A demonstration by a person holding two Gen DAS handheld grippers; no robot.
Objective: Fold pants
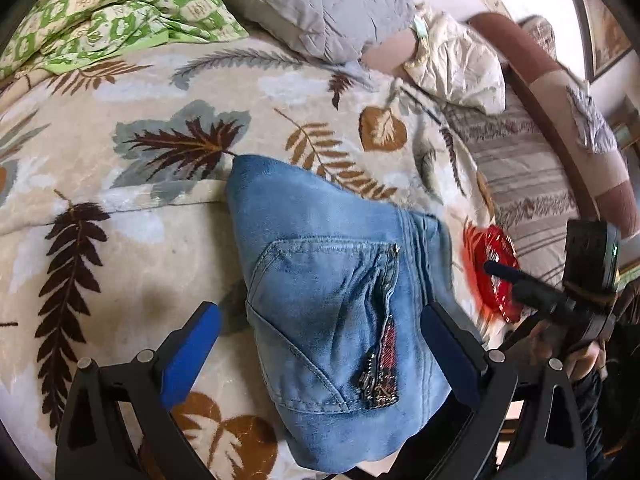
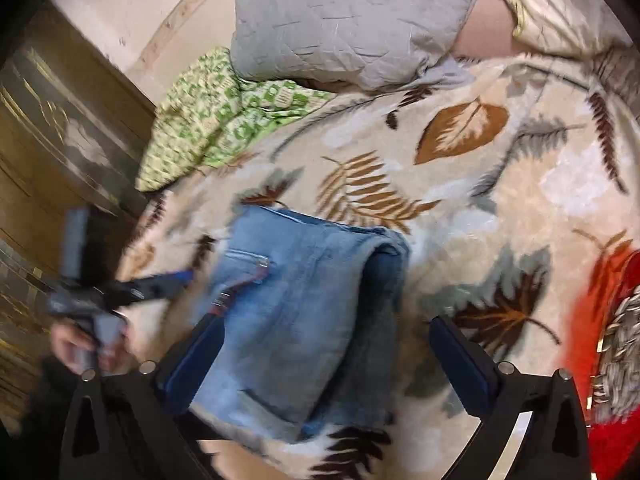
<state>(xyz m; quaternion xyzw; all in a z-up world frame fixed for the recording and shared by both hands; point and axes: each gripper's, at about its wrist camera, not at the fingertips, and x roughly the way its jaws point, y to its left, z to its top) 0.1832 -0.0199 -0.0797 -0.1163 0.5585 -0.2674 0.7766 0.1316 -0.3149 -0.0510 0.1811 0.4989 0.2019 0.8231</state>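
Pants (image 1: 340, 304), folded into a compact denim bundle, lie on the leaf-patterned bed (image 1: 120, 264) while left gripper (image 1: 320, 344) and right gripper (image 2: 324, 356) hover with jaws spread, pinching nothing.

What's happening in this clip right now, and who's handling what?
A person holding a gripper in each hand is folding a pair of blue jeans on a bed covered by a leaf-patterned blanket. The jeans lie in a compact folded bundle, back pocket up. Both the left gripper and the right gripper are wide open, with the bundle below and between their fingers but not pinched. A grey pillow and a green checked cloth sit further back.
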